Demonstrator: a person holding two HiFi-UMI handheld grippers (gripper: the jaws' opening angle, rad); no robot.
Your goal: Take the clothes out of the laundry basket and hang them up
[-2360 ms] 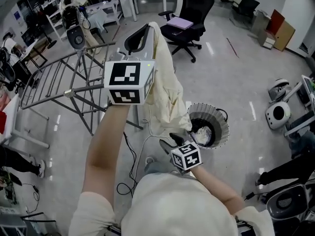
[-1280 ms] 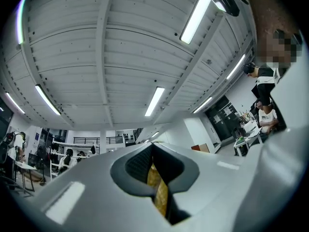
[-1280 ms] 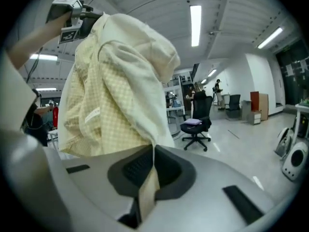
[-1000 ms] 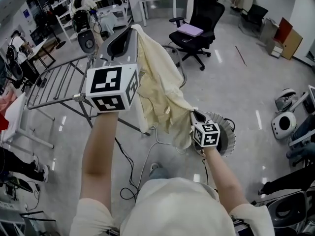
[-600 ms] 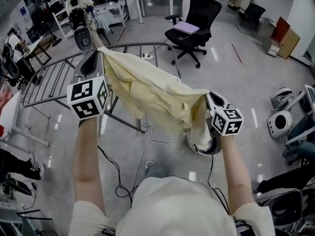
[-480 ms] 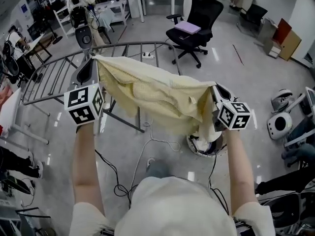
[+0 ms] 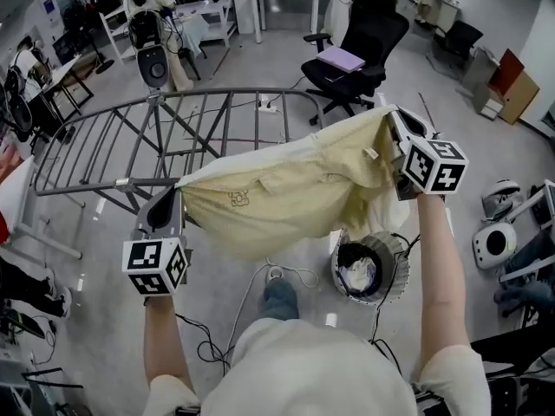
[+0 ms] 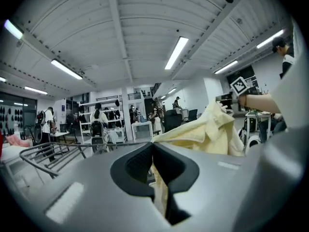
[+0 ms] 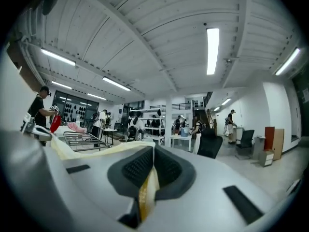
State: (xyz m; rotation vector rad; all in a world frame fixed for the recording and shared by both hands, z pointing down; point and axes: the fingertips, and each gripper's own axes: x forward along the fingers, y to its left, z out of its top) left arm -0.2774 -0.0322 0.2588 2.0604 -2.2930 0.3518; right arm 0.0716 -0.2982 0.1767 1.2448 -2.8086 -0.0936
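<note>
Two-handed, holds a pale yellow garment (image 7: 277, 199) stretched in the air beside the near rail of the grey drying rack (image 7: 130, 121). Pinches one end of the cloth in the jaws of the left gripper (image 7: 171, 196), low at the left; pinches the other end in the jaws of the right gripper (image 7: 397, 118), raised higher. Stands beside the round laundry basket (image 7: 396, 263) on the floor (image 7: 486, 102), white cloth (image 7: 357, 274) inside.
</note>
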